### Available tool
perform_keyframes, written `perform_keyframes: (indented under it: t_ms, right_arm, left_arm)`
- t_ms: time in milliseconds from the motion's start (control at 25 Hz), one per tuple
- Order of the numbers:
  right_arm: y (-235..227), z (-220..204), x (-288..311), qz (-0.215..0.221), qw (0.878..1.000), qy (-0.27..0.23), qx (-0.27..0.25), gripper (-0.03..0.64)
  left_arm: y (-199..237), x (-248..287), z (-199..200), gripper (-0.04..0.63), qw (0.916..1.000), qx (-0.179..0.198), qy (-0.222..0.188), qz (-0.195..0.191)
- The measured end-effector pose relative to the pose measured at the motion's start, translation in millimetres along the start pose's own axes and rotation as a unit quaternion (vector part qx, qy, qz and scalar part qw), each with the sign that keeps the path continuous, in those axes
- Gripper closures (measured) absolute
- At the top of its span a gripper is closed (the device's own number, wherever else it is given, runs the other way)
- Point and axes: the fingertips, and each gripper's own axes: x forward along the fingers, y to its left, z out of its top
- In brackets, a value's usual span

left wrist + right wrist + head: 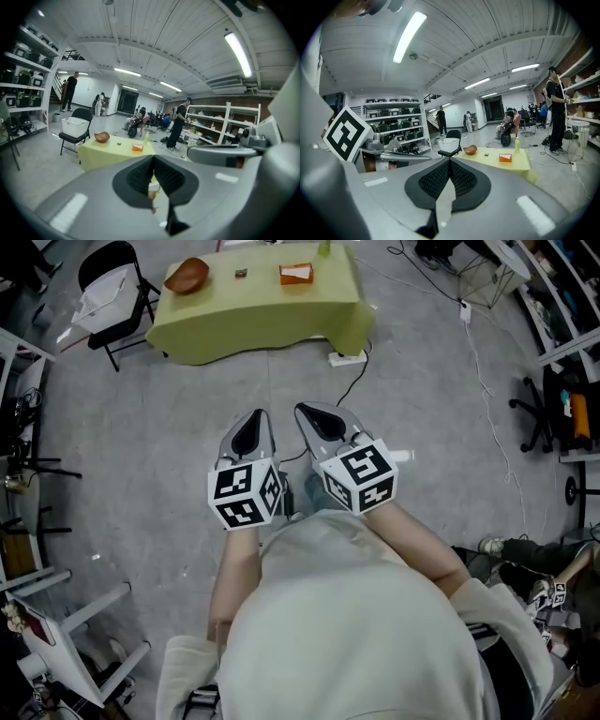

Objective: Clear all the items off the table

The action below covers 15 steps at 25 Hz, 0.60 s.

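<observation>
Jaws are pressed together on both grippers, empty.
The left gripper (pixel 254 415) and the right gripper (pixel 306 410) are held side by side above the grey floor (pixel 150 446), well apart from the yellow-covered surface (pixel 253 315), where a brown bowl (pixel 187 276), an orange box (pixel 296 275) and a green bottle (pixel 324 247) are set.

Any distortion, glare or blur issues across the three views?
Head view: evenly lit, table sharp, mild wide-angle bend. Left gripper view: strong fisheye, dark corners, ceiling light blown out, near fingers soft. Right gripper view: same fisheye, glaring light tube.
</observation>
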Motion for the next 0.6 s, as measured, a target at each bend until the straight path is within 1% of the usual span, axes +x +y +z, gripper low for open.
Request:
perform_keyframes:
  t_ms: [320,600]
  right_arm:
    - [-49,21,46,0.021,1.0,0.015,-0.014,0.62]
    - [-96,39,78,0.033,0.999,0.022,-0.022,0.619]
  left_arm:
    - [7,65,25,0.586,0.9998,-0.013,0.007,0.013]
    - [8,115,51,0.586,0.9995,-0.016,0.006,0.028]
